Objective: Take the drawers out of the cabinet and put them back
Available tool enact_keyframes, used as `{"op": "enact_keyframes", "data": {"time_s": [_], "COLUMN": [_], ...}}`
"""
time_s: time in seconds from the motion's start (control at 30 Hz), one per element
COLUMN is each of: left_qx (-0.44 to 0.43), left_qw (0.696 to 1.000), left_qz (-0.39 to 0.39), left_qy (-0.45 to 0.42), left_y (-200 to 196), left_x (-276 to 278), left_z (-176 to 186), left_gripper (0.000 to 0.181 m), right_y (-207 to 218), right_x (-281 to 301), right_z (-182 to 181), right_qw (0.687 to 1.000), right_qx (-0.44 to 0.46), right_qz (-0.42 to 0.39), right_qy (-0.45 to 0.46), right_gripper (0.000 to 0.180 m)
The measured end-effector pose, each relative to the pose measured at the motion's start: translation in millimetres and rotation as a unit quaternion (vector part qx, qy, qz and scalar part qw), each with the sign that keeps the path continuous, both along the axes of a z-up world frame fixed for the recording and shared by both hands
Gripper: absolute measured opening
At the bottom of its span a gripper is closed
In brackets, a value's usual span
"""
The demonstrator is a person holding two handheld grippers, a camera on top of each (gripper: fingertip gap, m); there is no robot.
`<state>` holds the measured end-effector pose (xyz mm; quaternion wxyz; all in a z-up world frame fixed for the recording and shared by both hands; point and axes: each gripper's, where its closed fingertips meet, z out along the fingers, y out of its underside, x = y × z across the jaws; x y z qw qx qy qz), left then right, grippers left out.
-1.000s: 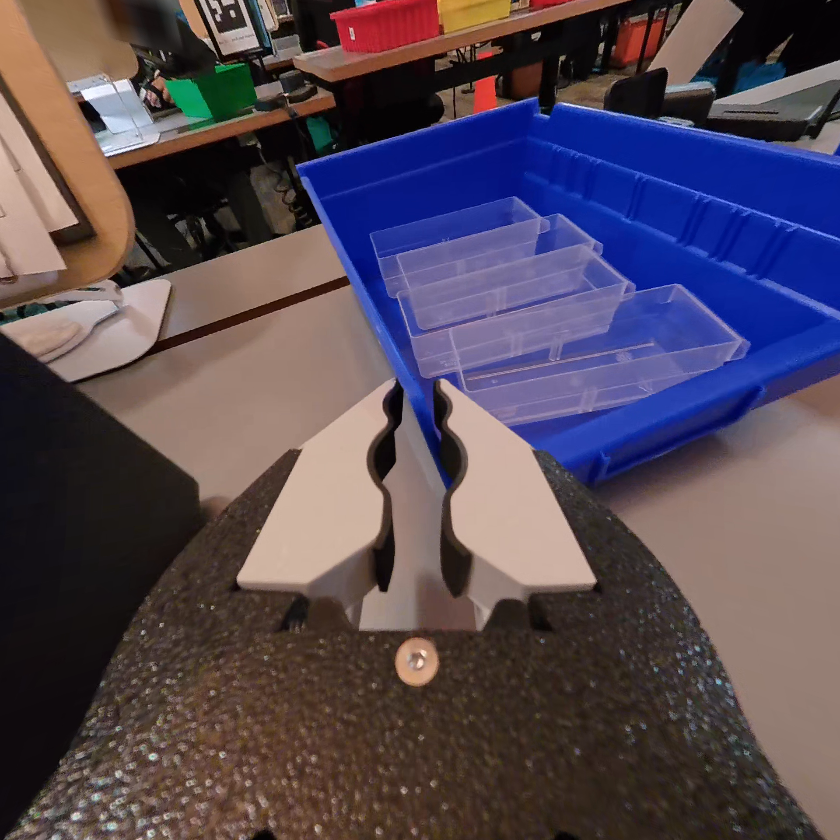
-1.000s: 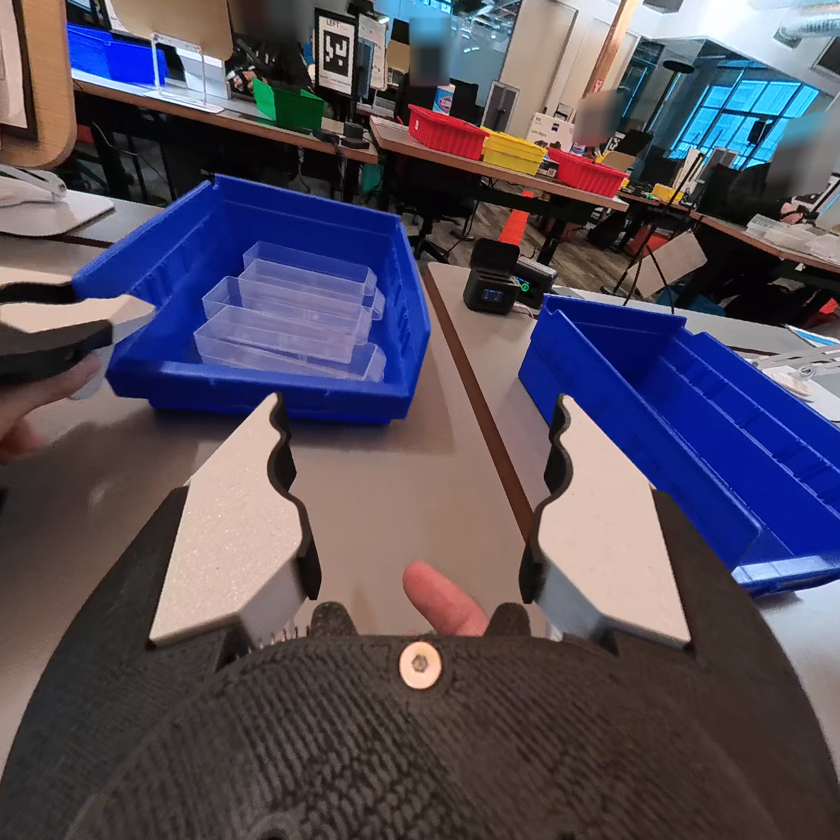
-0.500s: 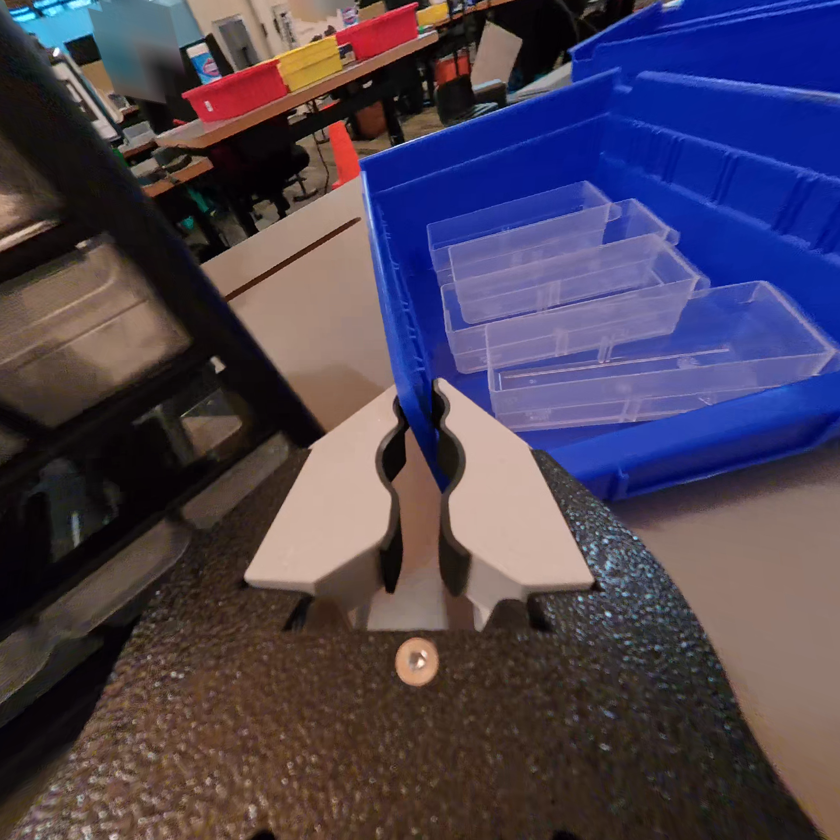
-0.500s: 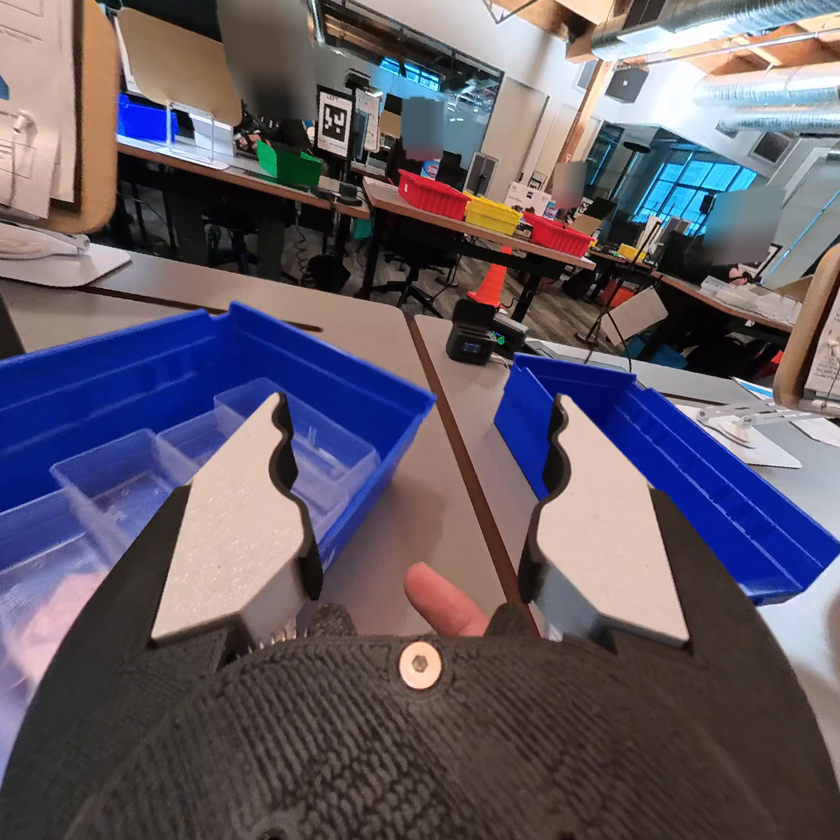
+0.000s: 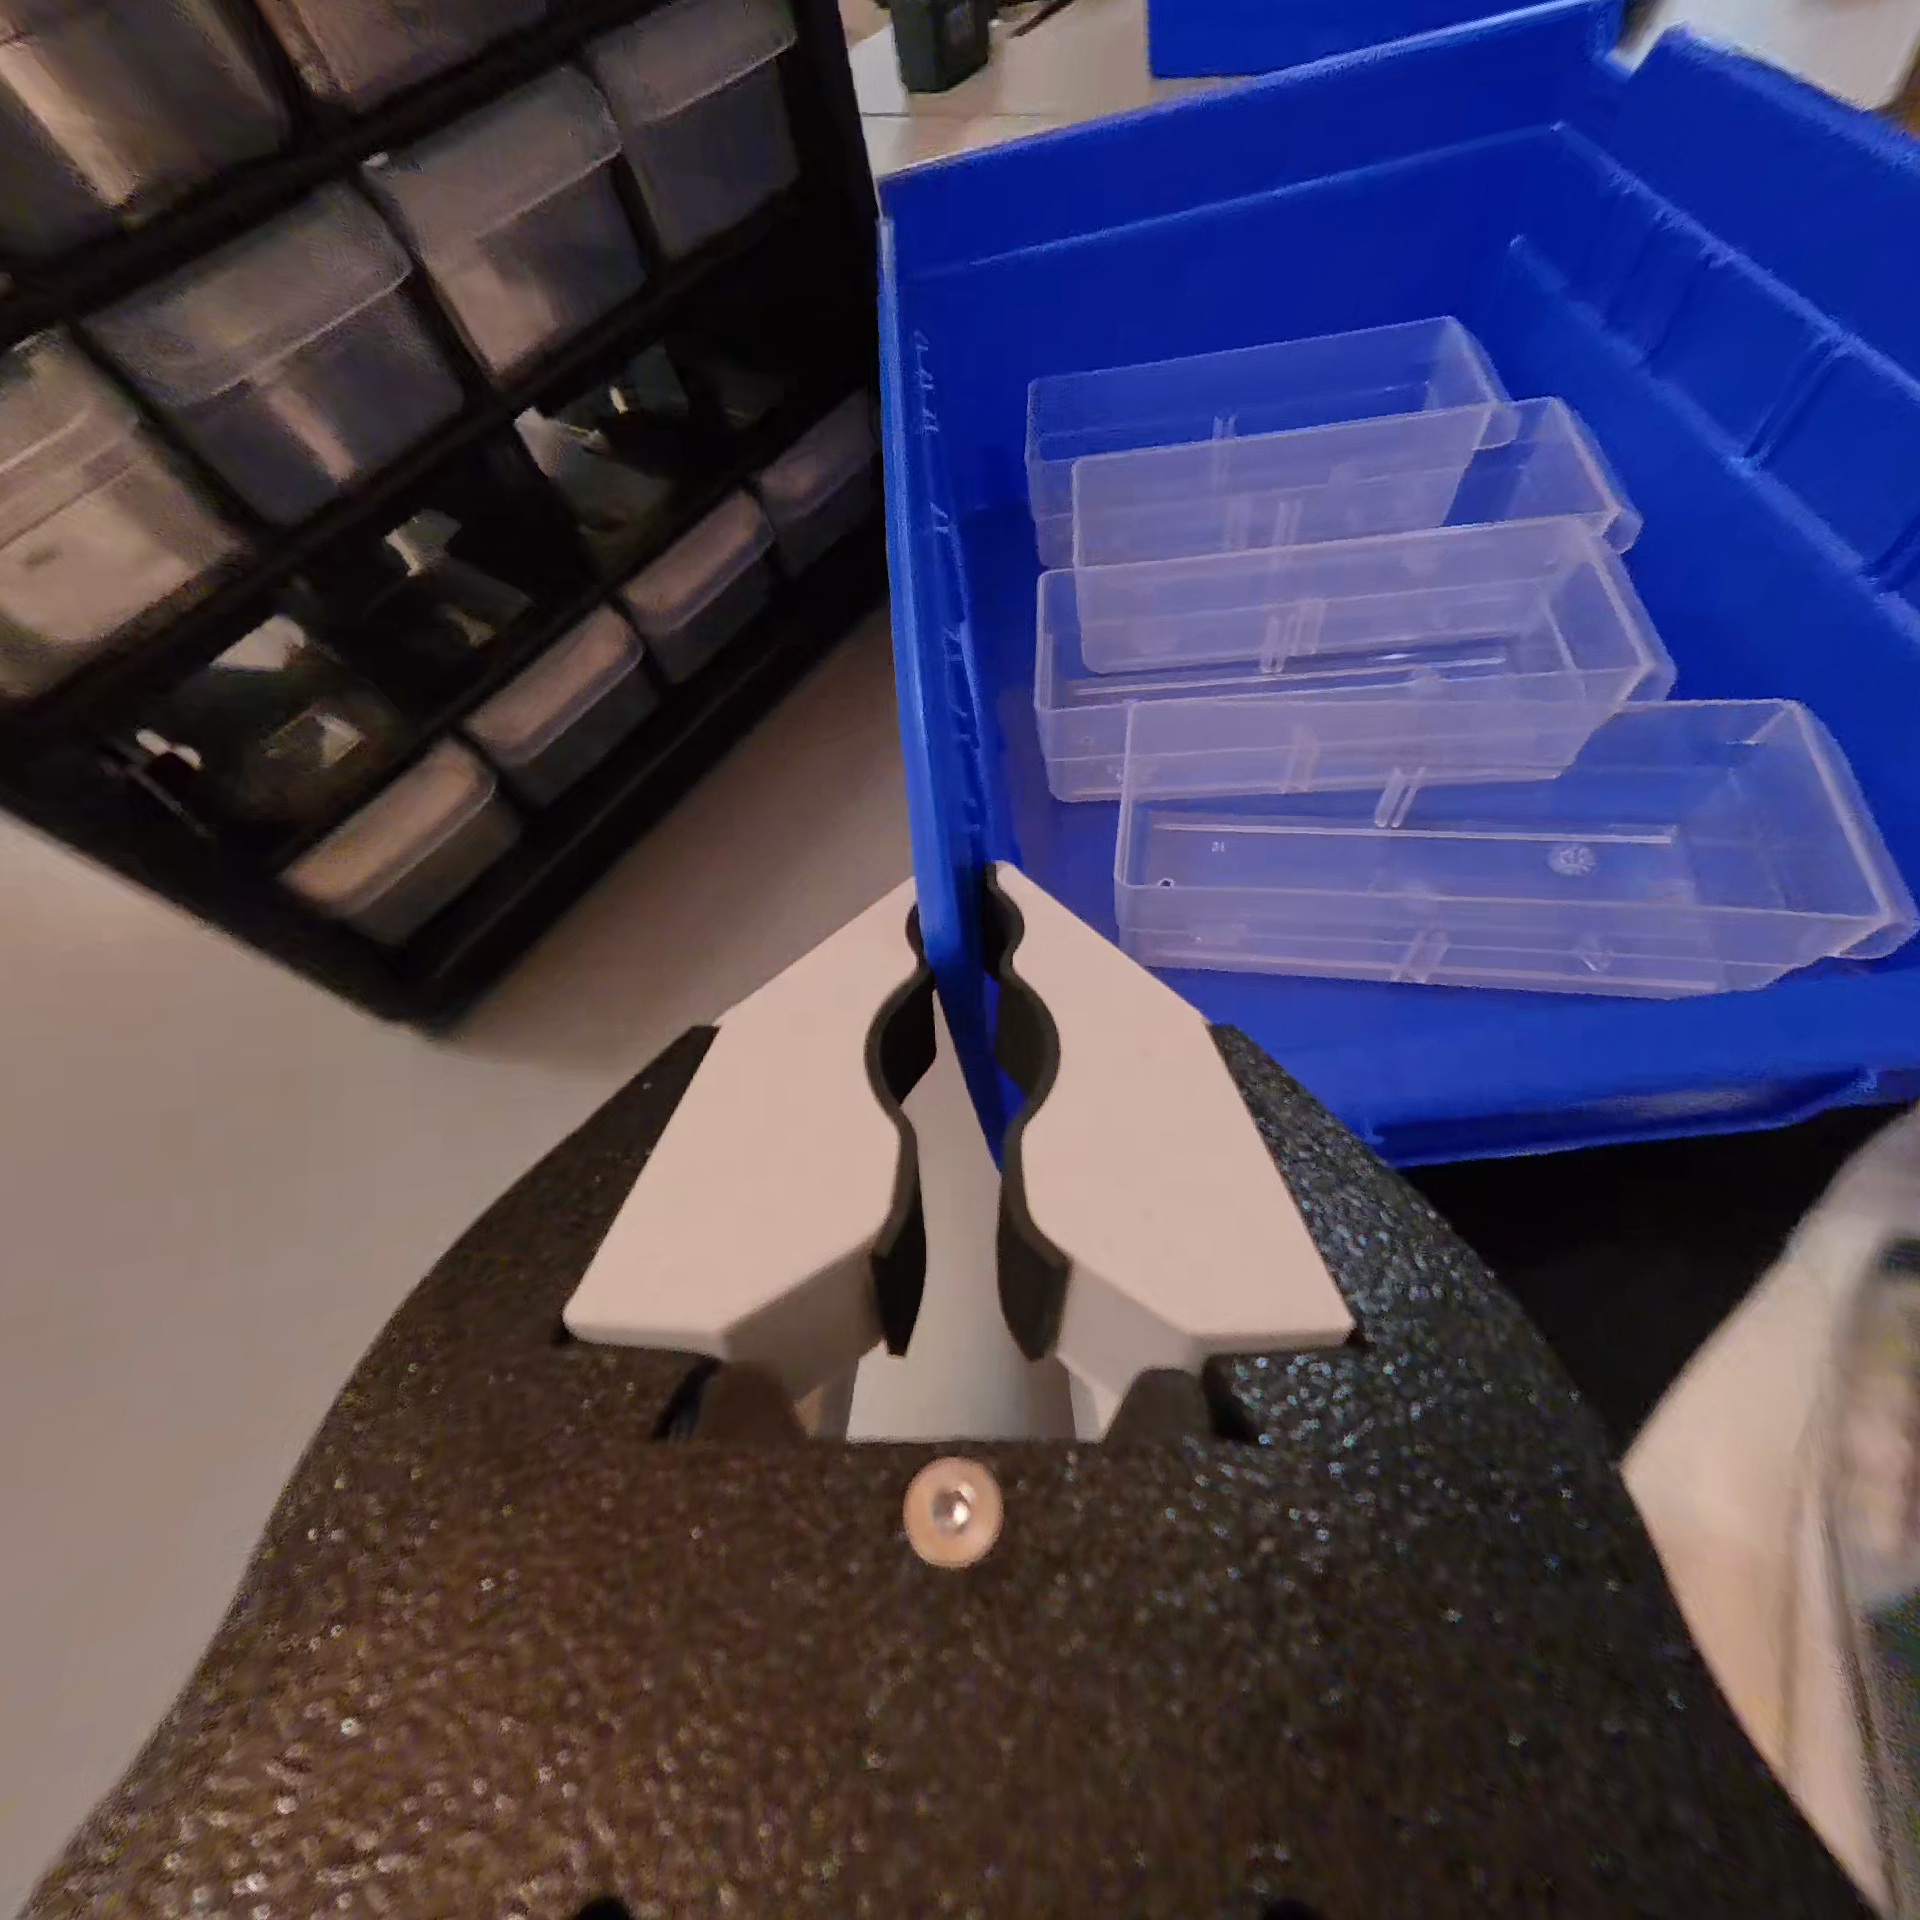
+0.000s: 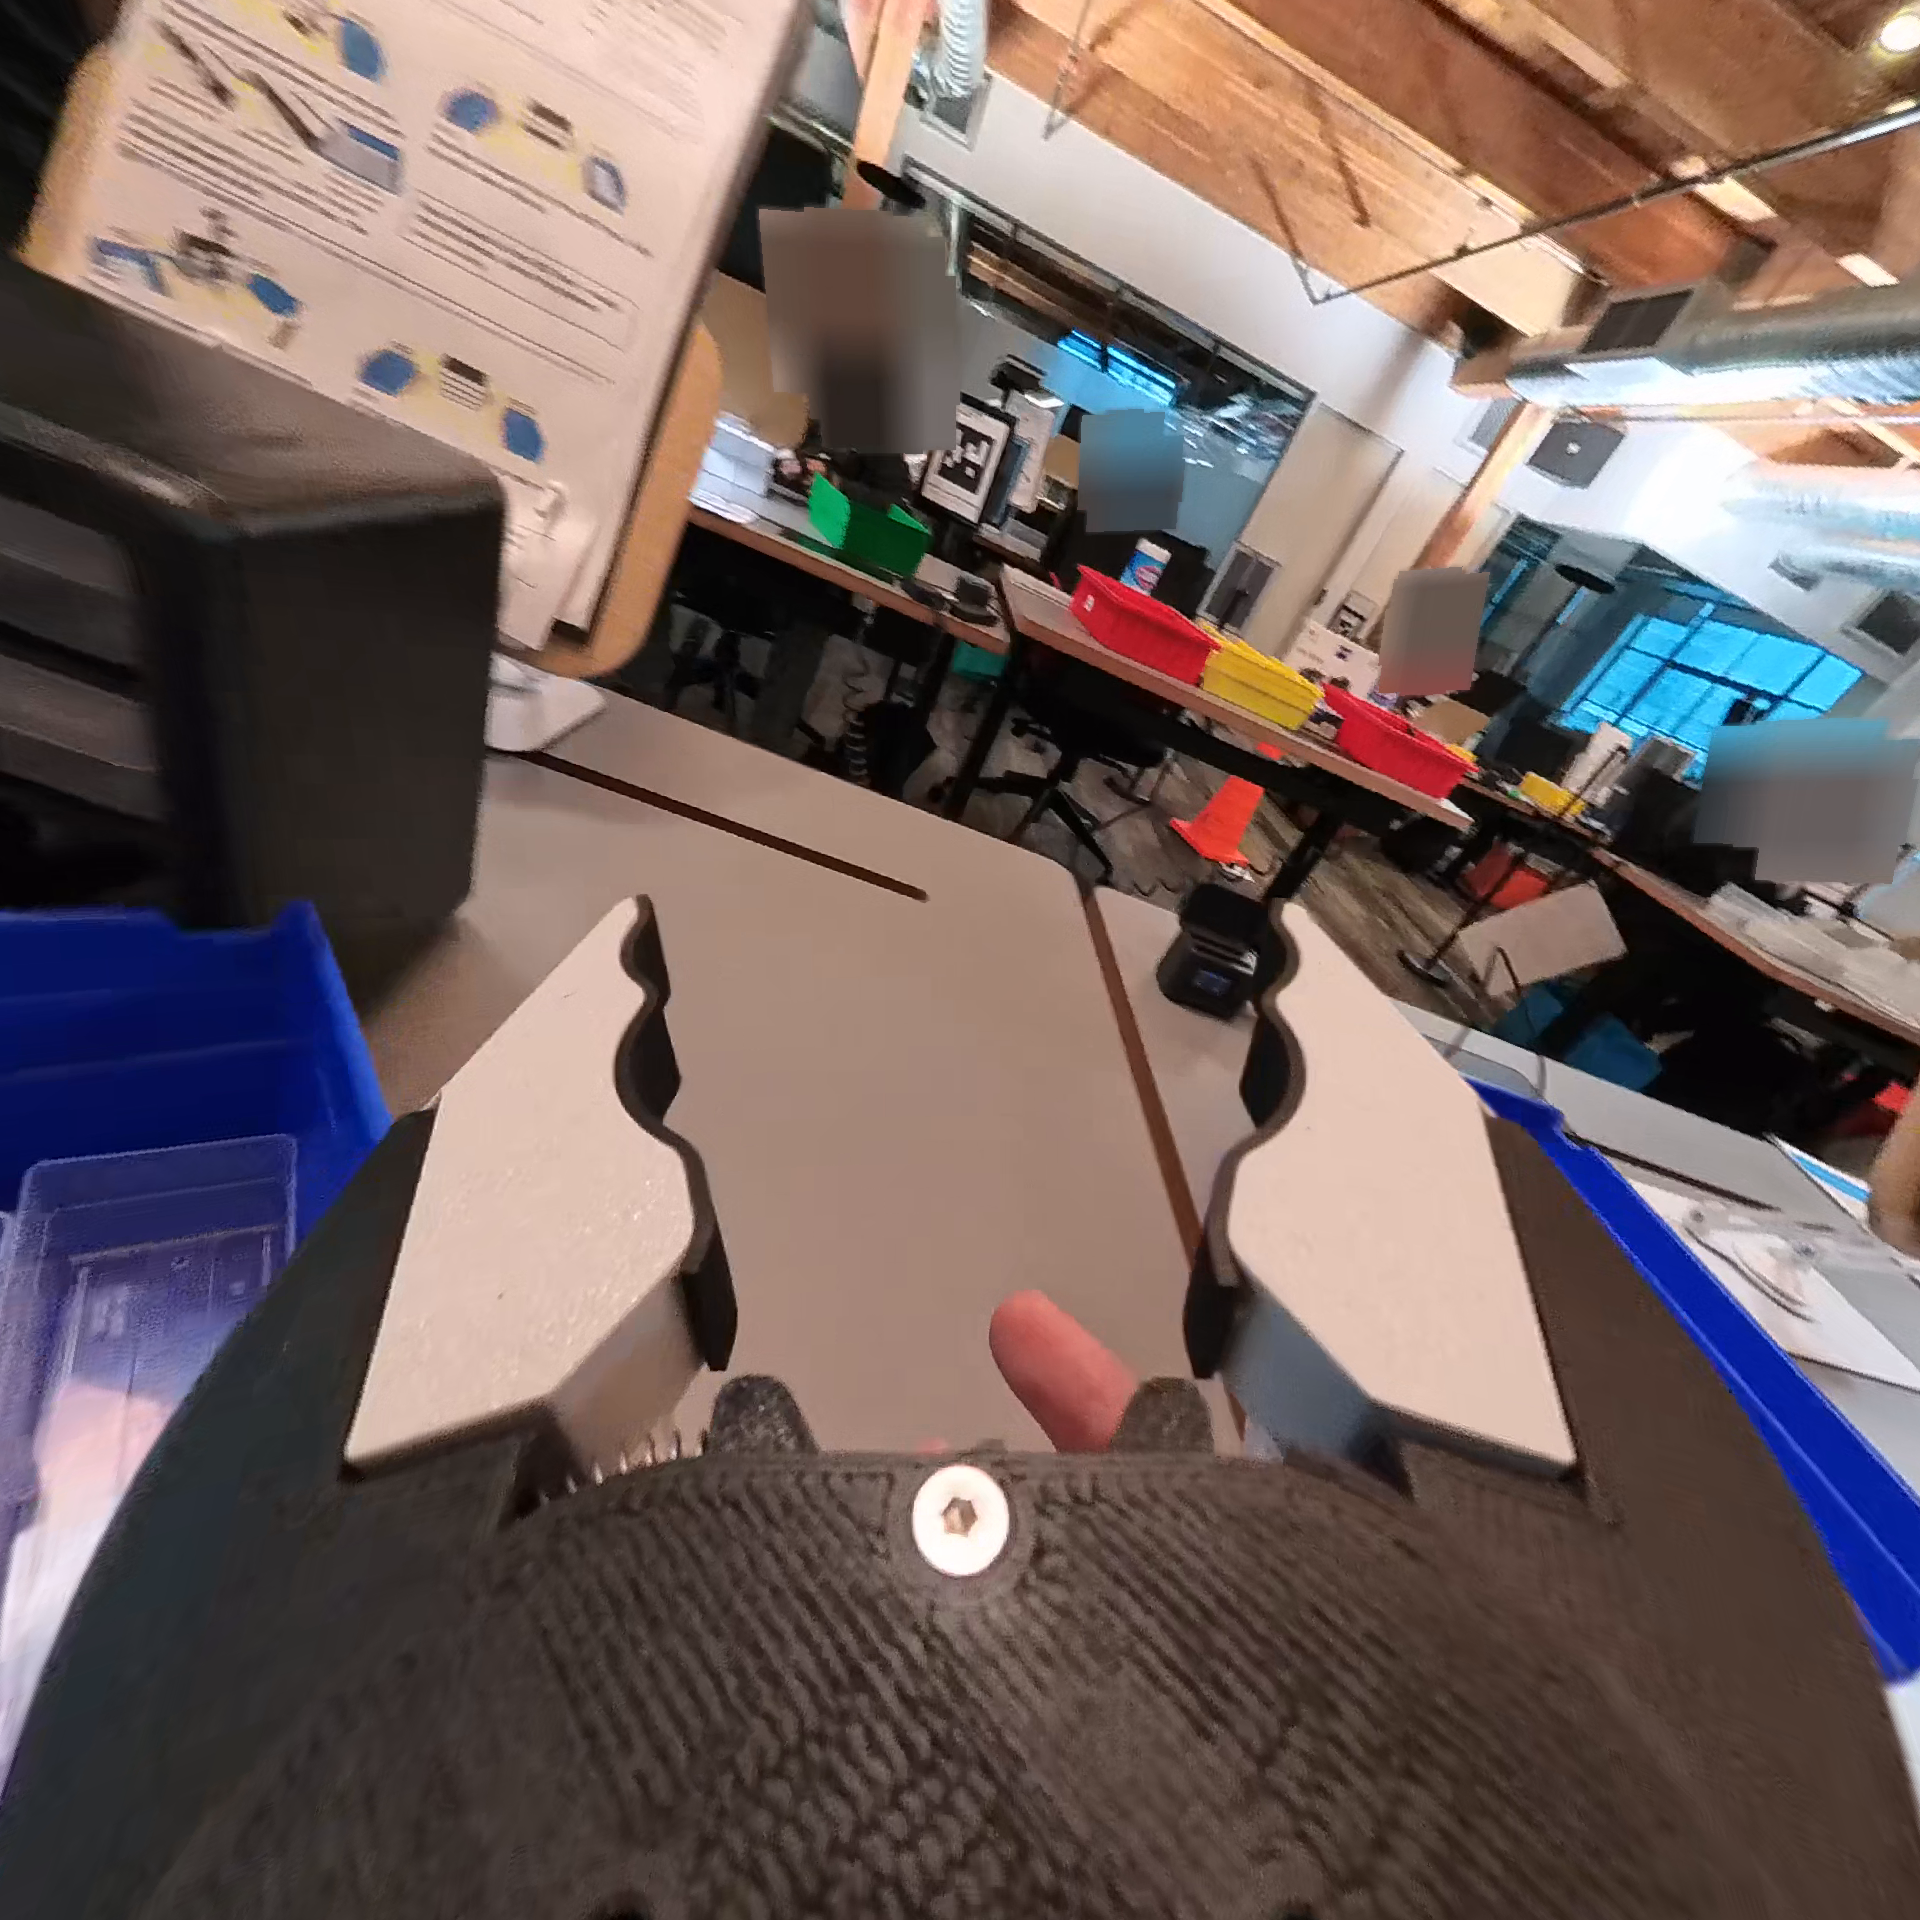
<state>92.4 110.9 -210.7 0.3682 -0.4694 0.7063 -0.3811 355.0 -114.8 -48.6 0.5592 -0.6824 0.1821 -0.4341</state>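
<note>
A black cabinet with several clear drawers in its slots stands at the left; some slots are empty. Several clear drawers lie in a blue bin right of it. My left gripper is shut on the bin's left wall near its front corner. My right gripper is open and empty above the table, right of that bin. The cabinet's side shows at the left of the right wrist view, and a drawer shows in the bin.
A second blue bin sits at the right. A small black device stands on the table ahead of the right gripper. A clipboard with a printed sheet stands behind the cabinet. Papers lie at the front right.
My left gripper has swung left with the blue bin in it, bringing the cabinet into view. My right gripper has moved left and tilted up, still open.
</note>
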Motion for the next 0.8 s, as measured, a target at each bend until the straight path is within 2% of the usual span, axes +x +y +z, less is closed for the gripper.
{"op": "enact_keyframes", "data": {"time_s": [0.13, 0.3, 0.4, 0.5, 0.57, 0.63, 0.8], "left_qx": [-0.008, 0.05, 0.05, 0.004, -0.04, -0.045, -0.056], "left_qw": [1.0, 0.997, 0.995, 0.993, 0.989, 0.987, 0.978], "left_qz": [-0.015, -0.035, -0.028, -0.025, -0.019, -0.012, 0.041], "left_qy": [0.023, 0.05, 0.079, 0.113, 0.14, 0.155, 0.196], "left_y": [22.3, 59.0, 99.4, 149.0, 182.9, 217.2, 283.6], "left_x": [-51.4, -103.6, -131.7, -160.0, -180.4, -201.3, -260.7], "left_z": [-1.4, -4.2, -3.8, -5.4, -6.3, -6.2, -7.2], "left_gripper": [0.001, 0.004, 0.003, 0.001, 0.0, 0.0, 0.0], "right_y": [32.4, 83.3, 132.6, 189.4, 228.8, 265.7, 366.5], "right_x": [-51.5, -126.9, -182.2, -241.6, -287.4, -328.6, -359.1], "right_z": [18.5, 29.8, 29.8, 26.3, 18.9, 8.4, 7.0], "right_qw": [0.999, 0.991, 0.977, 0.955, 0.928, 0.897, 0.876], "right_qx": [0.012, 0.029, 0.041, 0.03, 0.021, 0.004, 0.026], "right_qz": [0.049, 0.128, 0.209, 0.296, 0.372, 0.438, 0.467], "right_qy": [-0.017, -0.025, -0.017, -0.009, 0.022, 0.056, 0.117], "right_gripper": [0.111, 0.111, 0.114, 0.116, 0.118, 0.117, 0.117]}}
